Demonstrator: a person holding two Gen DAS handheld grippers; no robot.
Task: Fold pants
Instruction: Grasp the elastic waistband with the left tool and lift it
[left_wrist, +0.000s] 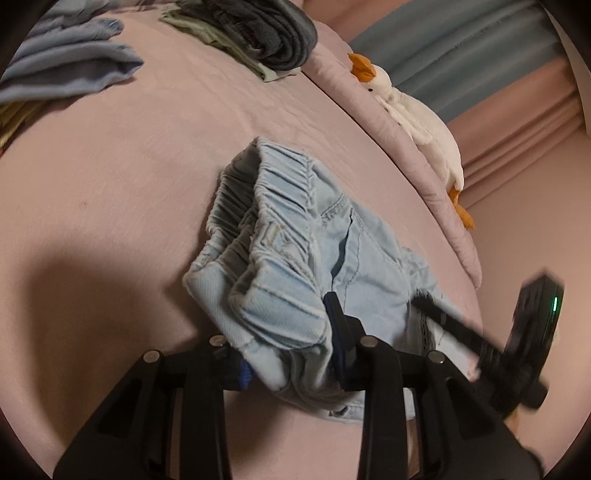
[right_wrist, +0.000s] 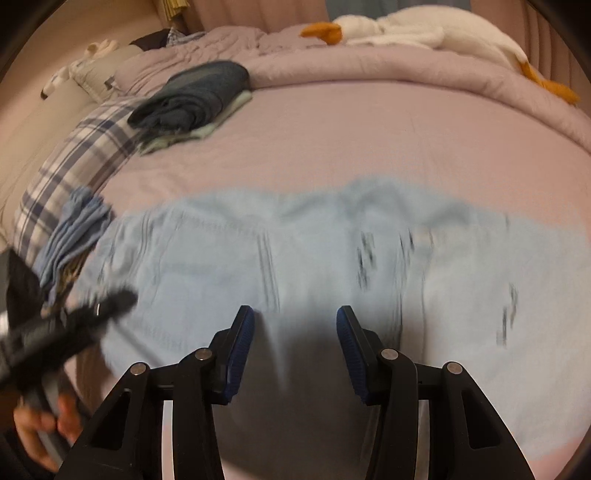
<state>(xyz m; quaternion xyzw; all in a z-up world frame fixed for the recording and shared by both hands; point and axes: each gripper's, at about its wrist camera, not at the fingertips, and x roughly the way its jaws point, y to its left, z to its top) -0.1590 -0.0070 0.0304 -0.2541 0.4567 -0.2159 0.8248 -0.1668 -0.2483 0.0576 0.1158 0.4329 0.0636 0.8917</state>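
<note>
**A:** Where are the pants, and what have you got hold of?

**B:** Your light blue denim pants (left_wrist: 295, 251) lie on the pink bed sheet (left_wrist: 129, 192), toward its near edge. In the left wrist view the gathered elastic waistband is bunched up and lifted at the near end. Your left gripper (left_wrist: 291, 365) is clenched on that waistband; a thick fold of denim fills the gap between its pads. I'd judge you hold it there to anchor that end for the fold.

**A:** And the other one?

**B:** Your right gripper (right_wrist: 295, 350) stands released above the spread fabric, nothing between its blue pads (right_wrist: 242, 350), its shadow falling on the denim beneath. It looks poised to pick a second grasp point, though that is my reading.

**A:** What surrounds the pants?

**B:** Farther off, to the left, sits a stack of folded dark clothes (left_wrist: 258, 33), likely finished pieces set clear of the work. Another blue garment (left_wrist: 66, 66) lies at the far left. A white plush goose (left_wrist: 417, 122) rests on the rolled quilt (left_wrist: 369, 122) along the far right edge.

**A:** What can't you make out?

**B:** The right wrist view is badly smeared, so seams, pockets and legs blur together. The pant legs run out of frame on the right. The left pad is mostly buried in cloth.
</note>
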